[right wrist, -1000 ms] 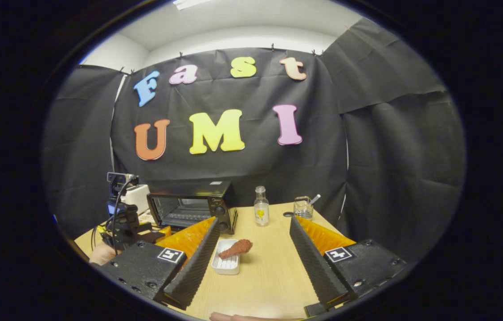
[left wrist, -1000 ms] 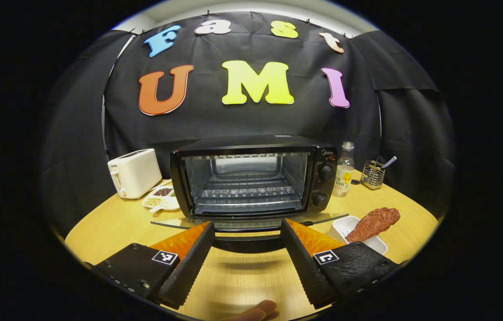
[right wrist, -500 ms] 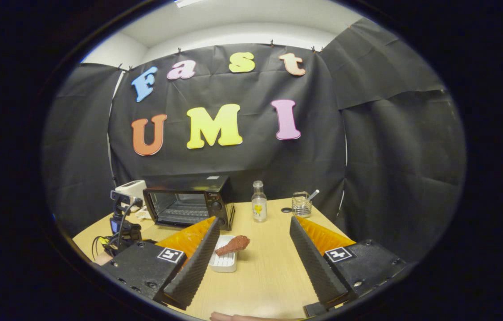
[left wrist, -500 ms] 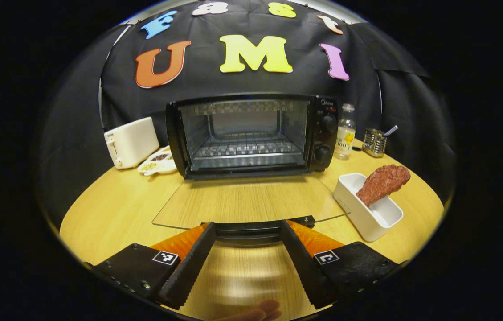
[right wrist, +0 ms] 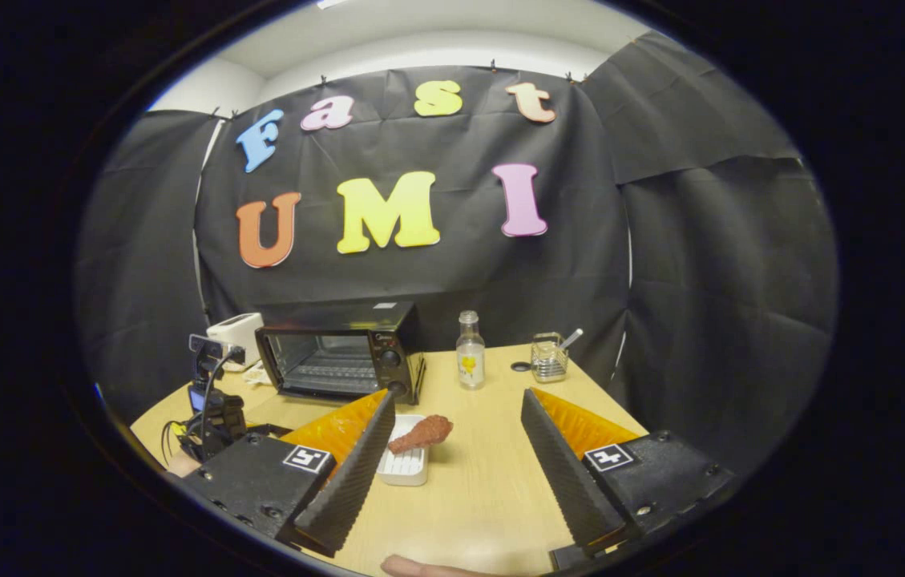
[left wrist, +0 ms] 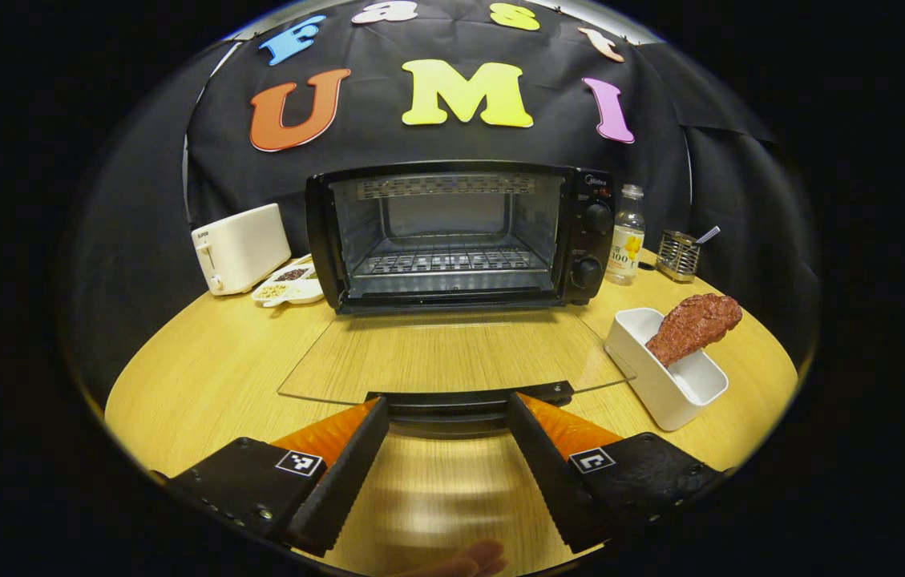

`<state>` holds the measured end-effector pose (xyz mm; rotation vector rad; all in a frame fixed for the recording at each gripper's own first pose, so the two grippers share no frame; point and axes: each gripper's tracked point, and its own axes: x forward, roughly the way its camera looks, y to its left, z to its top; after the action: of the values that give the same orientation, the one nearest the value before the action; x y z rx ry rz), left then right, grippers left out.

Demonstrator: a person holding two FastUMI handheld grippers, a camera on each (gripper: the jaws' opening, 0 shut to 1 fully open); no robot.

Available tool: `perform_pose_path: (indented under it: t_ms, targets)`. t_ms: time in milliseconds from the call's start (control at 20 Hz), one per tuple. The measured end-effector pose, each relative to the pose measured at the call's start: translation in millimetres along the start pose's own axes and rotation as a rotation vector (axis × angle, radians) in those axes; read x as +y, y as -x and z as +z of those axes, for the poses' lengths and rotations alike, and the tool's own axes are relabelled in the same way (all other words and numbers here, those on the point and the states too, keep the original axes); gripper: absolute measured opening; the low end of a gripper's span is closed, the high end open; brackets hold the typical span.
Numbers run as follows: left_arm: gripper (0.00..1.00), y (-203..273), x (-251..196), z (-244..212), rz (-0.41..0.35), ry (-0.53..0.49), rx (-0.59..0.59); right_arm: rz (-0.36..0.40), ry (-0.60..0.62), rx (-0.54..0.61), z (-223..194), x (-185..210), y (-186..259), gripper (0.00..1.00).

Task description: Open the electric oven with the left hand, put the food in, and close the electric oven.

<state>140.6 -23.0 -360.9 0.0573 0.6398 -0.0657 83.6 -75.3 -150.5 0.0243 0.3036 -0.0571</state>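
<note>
Oven door flat down, cavity bare. Drumstick in white dish at 3 o'clock, tilted up-right. Left gripper spread, fingers flanking door handle; right gripper spread, empty.

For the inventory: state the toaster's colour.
The toaster is white or cream, clearest in the left gripper view.

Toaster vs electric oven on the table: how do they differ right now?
The toaster is white, small and closed-sided; the electric oven is black and clearly larger, with its wire rack on show. The oven's glass door lies folded down flat over the table, its handle by the left gripper; the toaster has no door. The oven carries two round knobs on its right panel. Both stand upright at the back of the table.
</note>
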Motion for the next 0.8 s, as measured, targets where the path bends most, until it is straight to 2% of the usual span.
perform_pose_path:
  t_ms: [50,100,150,200,250,300,350,400,450,500,550,600,800]
  targets:
    - [0.96,4,1,5,0.003,0.01,-0.015,0.011,-0.007,0.01,-2,1,-6,1.0]
    - [0.96,11,1,12,0.002,0.02,-0.036,0.017,-0.013,0.023,-5,1,-12,0.96]
    - [0.96,20,2,19,0.002,0.028,-0.059,0.018,-0.015,0.044,-11,0,-19,1.0]
    - [0.96,30,2,29,-0.003,0.034,-0.089,0.015,-0.018,0.066,-16,-2,-27,0.96]
    - [0.96,42,3,39,-0.011,0.042,-0.124,0.017,-0.02,0.092,-22,-2,-36,1.0]
    - [0.96,52,5,49,-0.015,0.046,-0.156,0.024,-0.018,0.123,-28,-2,-46,0.96]
    - [0.96,66,8,62,-0.014,0.048,-0.194,0.025,-0.019,0.151,-36,-5,-55,1.0]
    - [0.96,79,13,72,-0.007,0.05,-0.227,0.034,-0.015,0.177,-40,-6,-65,0.96]
    - [0.96,92,19,80,-0.001,0.053,-0.257,0.043,-0.011,0.213,-49,-8,-77,1.0]
    - [0.95,106,24,88,0.002,0.058,-0.285,0.056,-0.008,0.258,-58,-10,-88,1.0]
    - [0.95,119,28,97,0.006,0.061,-0.314,0.076,-0.013,0.295,-64,-12,-100,0.96]
    - [0.95,132,31,104,0.011,0.063,-0.341,0.094,-0.024,0.342,-71,-13,-111,1.0]
    - [0.96,175,49,122,0.041,0.049,-0.427,0.185,-0.106,0.458,-90,-8,-153,0.97]
